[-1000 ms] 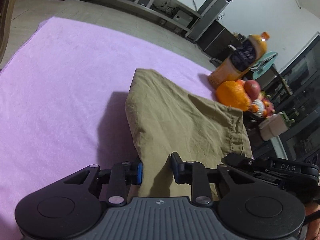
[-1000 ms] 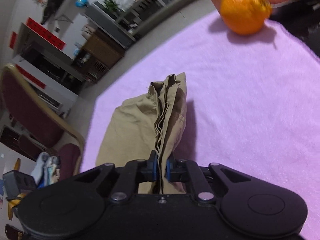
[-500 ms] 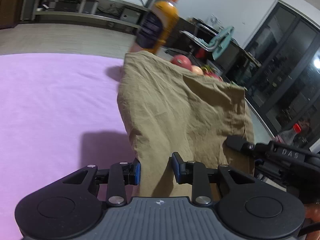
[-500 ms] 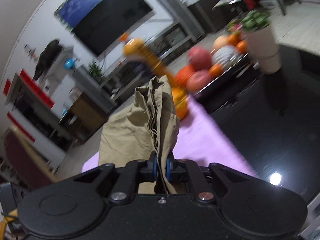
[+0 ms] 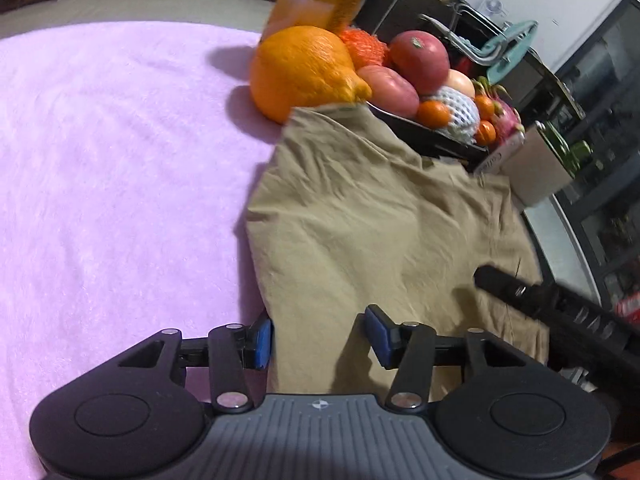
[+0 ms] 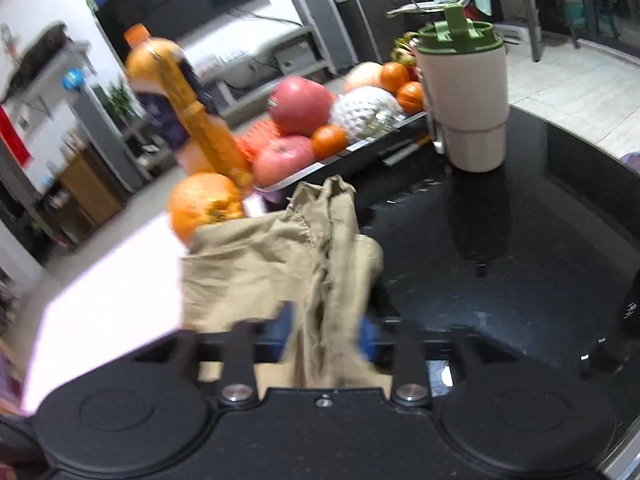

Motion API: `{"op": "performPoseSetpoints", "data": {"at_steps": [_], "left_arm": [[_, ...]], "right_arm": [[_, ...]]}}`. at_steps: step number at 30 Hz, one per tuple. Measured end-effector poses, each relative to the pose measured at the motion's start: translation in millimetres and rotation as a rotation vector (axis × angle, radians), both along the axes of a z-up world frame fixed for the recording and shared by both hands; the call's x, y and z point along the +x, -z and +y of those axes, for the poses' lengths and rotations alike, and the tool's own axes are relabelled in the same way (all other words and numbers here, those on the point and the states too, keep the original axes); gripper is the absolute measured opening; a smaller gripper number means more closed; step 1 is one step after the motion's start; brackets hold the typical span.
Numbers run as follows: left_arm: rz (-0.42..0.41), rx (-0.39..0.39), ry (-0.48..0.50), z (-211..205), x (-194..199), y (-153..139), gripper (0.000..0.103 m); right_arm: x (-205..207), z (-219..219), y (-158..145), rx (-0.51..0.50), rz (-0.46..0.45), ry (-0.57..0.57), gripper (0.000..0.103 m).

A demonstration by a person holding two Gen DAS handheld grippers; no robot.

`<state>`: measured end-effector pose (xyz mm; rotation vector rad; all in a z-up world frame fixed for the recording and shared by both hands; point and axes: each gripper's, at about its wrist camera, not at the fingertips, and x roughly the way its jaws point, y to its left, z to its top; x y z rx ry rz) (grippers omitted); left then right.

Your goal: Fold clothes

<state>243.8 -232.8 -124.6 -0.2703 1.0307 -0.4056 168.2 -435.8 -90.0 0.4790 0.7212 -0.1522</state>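
Purple fuzzy blanket (image 5: 120, 160) covers the left side of the black table (image 6: 520, 260). At its right edge lies the tan cloth (image 5: 380, 232), folded into a thick bundle, and its far end is just beside the big orange (image 5: 304, 72). The left claw (image 5: 320, 340) is wide open around the near edge and grips nothing. The right claw (image 6: 324, 330) looks blurry; its pads stand apart with bunched layers loose between them. I think the claws are either letting the bundle go or getting ready to pinch it. Any new grip needs all the layers caught together. The bottle (image 6: 168, 92) label is too blurry to read, and so is the cup (image 6: 464, 100) writing
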Motion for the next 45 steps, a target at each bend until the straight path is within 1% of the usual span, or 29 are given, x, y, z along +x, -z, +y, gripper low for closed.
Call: {"op": "performPoseSetpoints", "data": {"at_steps": [1,3,5,6,8,9,10,11,12,14,16,18,19,21,23,25,26,28,32,34,35,37,38,40,41,42,43,44,45], "left_arm": [[-0.021,0.007,0.001,2.6,-3.8,-8.2,0.039],[-0.102,0.017,0.038,8.3,-20.5,-25.6,0.042],[-0.188,0.023,0.087,14.2,-38.9,-42.1,0.042],[-0.221,0.028,0.113,16.3,-48.2,-48.2,0.040],[-0.240,0.048,0.170,15.9,-65.6,-50.3,0.037],[-0.239,0.058,0.205,14.2,-70.5,-48.9,0.029],[-0.240,0.068,0.241,11.6,-75.4,-46.3,0.025],[-0.244,0.083,0.271,8.3,-81.0,-42.6,0.024],[-0.246,0.097,0.299,4.8,-86.2,-38.5,0.023],[-0.220,0.127,0.339,-3.2,-90.2,-24.7,0.023],[-0.172,0.183,0.351,-13.0,-90.2,-5.2,0.025],[-0.151,0.205,0.330,-16.1,-90.4,6.6,0.025],[-0.147,0.196,0.318,-15.3,-90.8,4.8,0.024],[-0.150,0.138,0.288,-1.9,-92.1,-3.7,0.026],[-0.162,0.074,0.226,19.1,-91.2,-11.4,0.039],[-0.164,0.012,0.146,42.5,-87.8,-17.8,0.048],[-0.143,-0.014,0.106,52.4,-82.5,-18.8,0.050],[-0.086,-0.056,0.047,64.9,-69.9,-14.0,0.055],[0.012,-0.120,0.010,67.8,-45.9,4.4,0.058],[0.028,-0.135,0.011,65.4,-38.8,9.4,0.058],[0.027,-0.138,0.017,63.2,-36.6,10.8,0.058],[0.026,-0.144,0.028,58.8,-32.2,13.6,0.061],[0.025,-0.147,0.033,56.6,-29.9,15.0,0.061],[0.025,-0.155,0.047,52.1,-25.7,17.7,0.063],[0.026,-0.164,0.060,49.8,-24.1,18.7,0.061],[0.030,-0.173,0.076,47.2,-22.9,19.4,0.060],[0.039,-0.180,0.095,44.1,-22.8,19.2,0.048],[0.043,-0.182,0.111,40.5,-23.3,18.1,0.042],[0.032,-0.166,0.121,36.1,-25.9,13.9,0.040]], "right_arm": [[0.4,-1.4,0.3,-0.009,0.021,0.007,0.043],[-15.7,-7.0,-9.3,0.021,0.003,0.040,0.048],[-42.4,-13.5,-22.7,0.064,-0.054,0.096,0.050],[-53.9,-14.4,-26.8,0.094,-0.083,0.111,0.051],[-76.8,-16.0,-34.8,0.156,-0.140,0.141,0.050],[-79.3,-13.5,-31.6,0.176,-0.127,0.116,0.044],[-81.4,-10.8,-28.1,0.196,-0.112,0.089,0.034],[-83.5,-8.1,-24.6,0.216,-0.097,0.063,0.030],[-82.8,-4.5,-17.4,0.234,-0.050,0.043,0.027],[-75.9,1.2,-2.3,0.242,0.050,0.009,0.026],[-67.5,4.0,10.3,0.202,0.148,0.007,0.026],[-60.8,6.7,21.9,0.161,0.236,0.008,0.023],[-57.5,8.1,27.7,0.141,0.279,0.008,0.023],[-64.0,7.8,19.6,0.146,0.218,0.023,0.027],[-70.6,3.8,10.2,0.158,0.133,0.048,0.037],[-76.1,-6.9,6.9,0.174,0.073,0.113,0.059],[-78.9,-12.2,5.4,0.181,0.044,0.146,0.063],[-74.1,-26.4,11.0,0.207,0.053,0.196,0.075],[-48.2,-47.6,29.6,0.249,0.121,0.199,0.075],[-35.3,-50.9,38.8,0.239,0.155,0.183,0.075],[-33.3,-49.7,41.3,0.237,0.161,0.168,0.074],[-30.5,-47.5,45.0,0.233,0.166,0.132,0.067],[-29.5,-46.8,46.1,0.229,0.163,0.111,0.066],[-26.9,-43.1,45.5,0.186,0.160,0.087,0.057],[-26.5,-42.0,45.8,0.179,0.162,0.083,0.051],[-27.3,-41.7,46.5,0.188,0.168,0.085,0.036],[-28.6,-41.1,45.3,0.196,0.159,0.083,0.023],[-29.8,-40.4,44.0,0.203,0.150,0.082,0.016],[-31.9,-39.0,40.2,0.199,0.138,0.083,0.012]]}}
